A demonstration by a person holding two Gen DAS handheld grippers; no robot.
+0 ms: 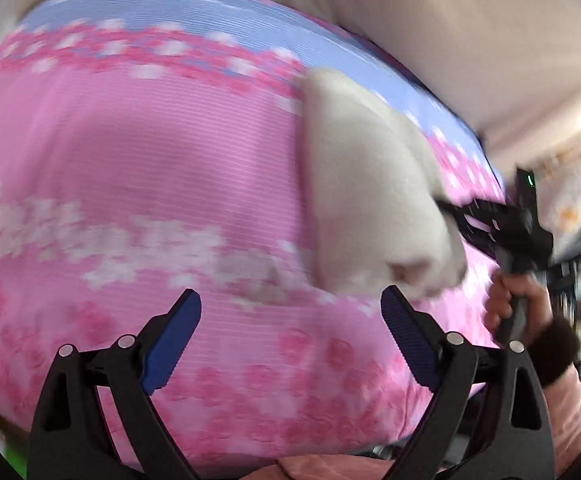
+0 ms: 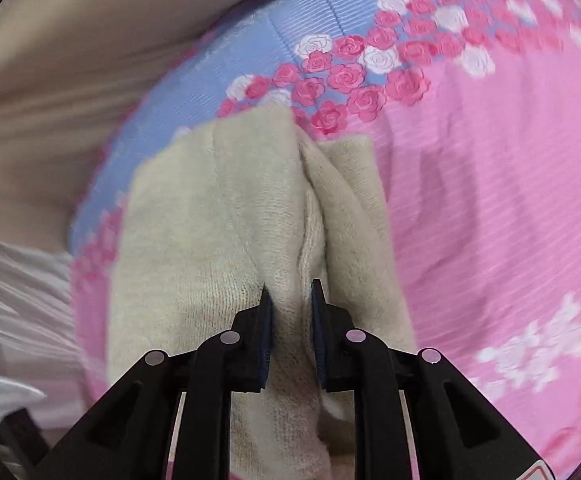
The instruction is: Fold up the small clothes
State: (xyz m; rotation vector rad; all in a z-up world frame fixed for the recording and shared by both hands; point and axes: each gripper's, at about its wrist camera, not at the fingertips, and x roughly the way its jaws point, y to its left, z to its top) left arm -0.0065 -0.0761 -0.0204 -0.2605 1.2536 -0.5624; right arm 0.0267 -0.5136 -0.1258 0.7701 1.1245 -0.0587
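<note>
A small cream knitted garment [image 2: 218, 216] lies on a pink and blue flowered bedspread [image 2: 490, 160]. My right gripper [image 2: 292, 304] is shut on a bunched fold of its near edge, and the cloth hangs from the jaws. In the left wrist view the garment [image 1: 362, 184] is lifted at the right, held by the right gripper [image 1: 450, 210] in a hand. My left gripper [image 1: 290, 312] is open and empty, a little above the bedspread [image 1: 130, 160], just below and left of the garment. That view is blurred by motion.
A beige wall or headboard [image 1: 430, 20] runs behind the bed. White bedding [image 2: 14, 300] lies at the left in the right wrist view. The bed's right edge [image 1: 486, 152] drops off to a cluttered, bright room beyond.
</note>
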